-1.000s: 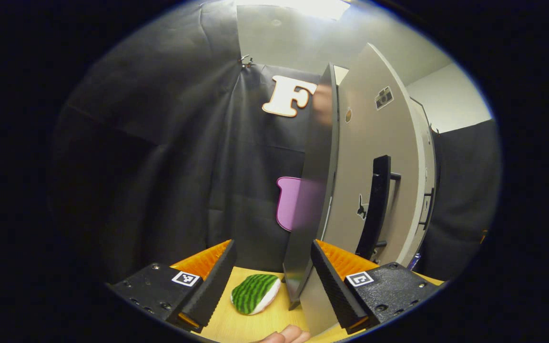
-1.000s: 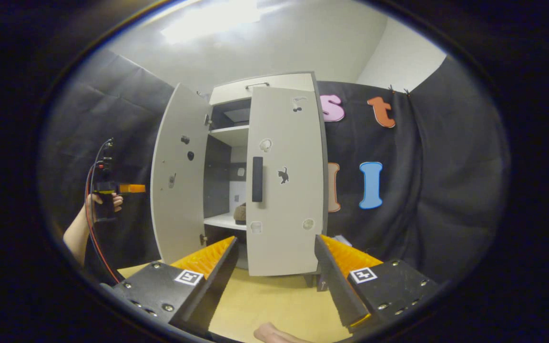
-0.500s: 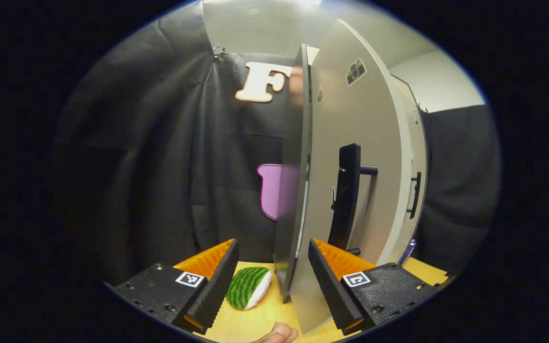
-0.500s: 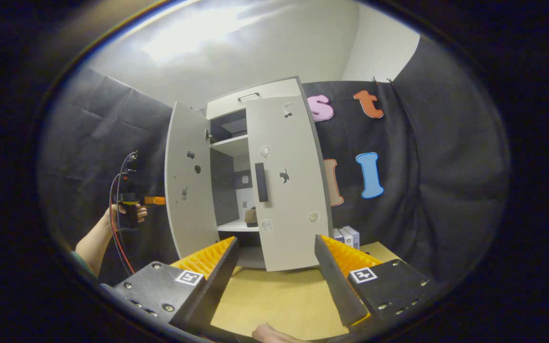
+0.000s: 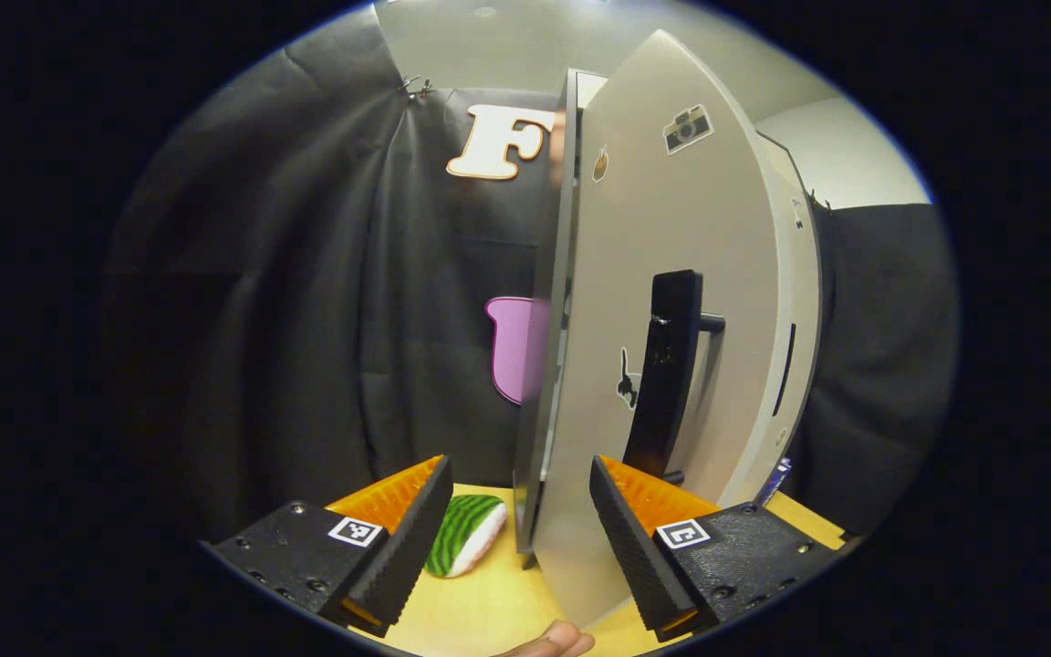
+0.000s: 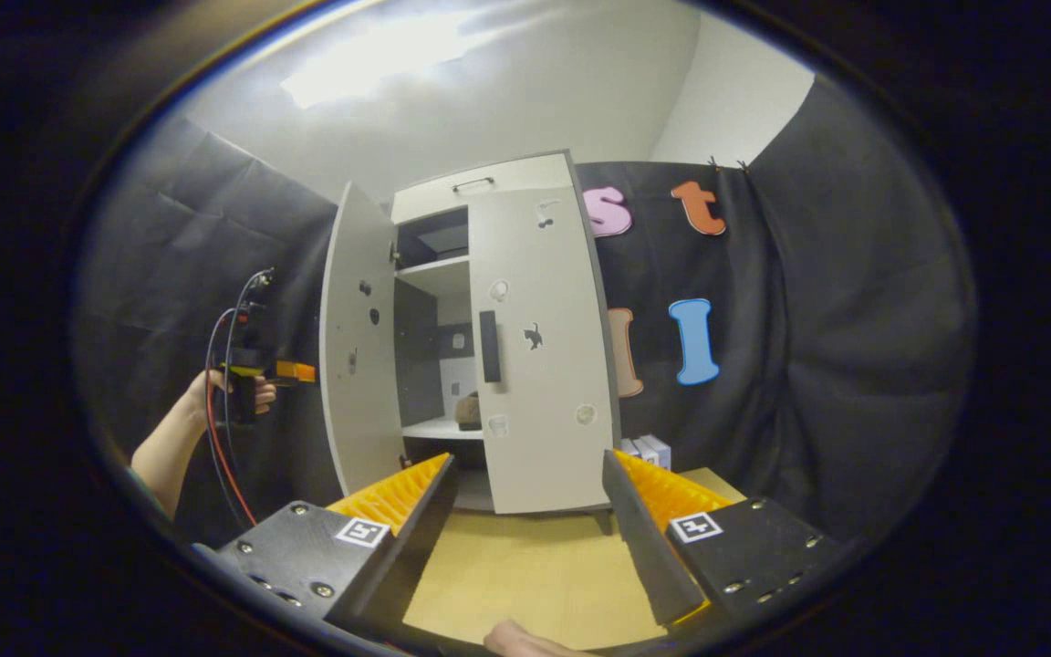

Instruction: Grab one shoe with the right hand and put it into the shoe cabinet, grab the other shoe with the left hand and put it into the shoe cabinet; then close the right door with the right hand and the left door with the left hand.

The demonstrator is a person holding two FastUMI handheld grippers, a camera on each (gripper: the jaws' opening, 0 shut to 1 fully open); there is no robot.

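Two doors are what matter here, and both hang on the shoe cabinet (image 6: 489,182) at the back of the worktop (image 6: 525,584). Right door (image 6: 539,356) is swung most of the way across the front; left door (image 6: 350,347) stands wide, showing shelves and a brown shoe (image 6: 468,411) on the lower one. Whether its partner sits beside it, I cannot tell.

Left hand-held gripper (image 5: 518,538) has its jaws spread wide, holding nothing, with the left door's free edge (image 5: 539,365) standing between the fingers, right up close. Right hand-held gripper (image 6: 525,525) hangs back over the worktop, jaws equally wide and empty.

My read on handling: these are stiff, flat panels on hinges, light to swing, smooth-faced and likely slippery to pinch. A push on the face near the free edge gives the most leverage; the black bar handle (image 5: 667,365) is the surer place to grip. Go gently, as a shove may bounce it.

A striped green toy (image 5: 462,547) lies beside the door's foot.
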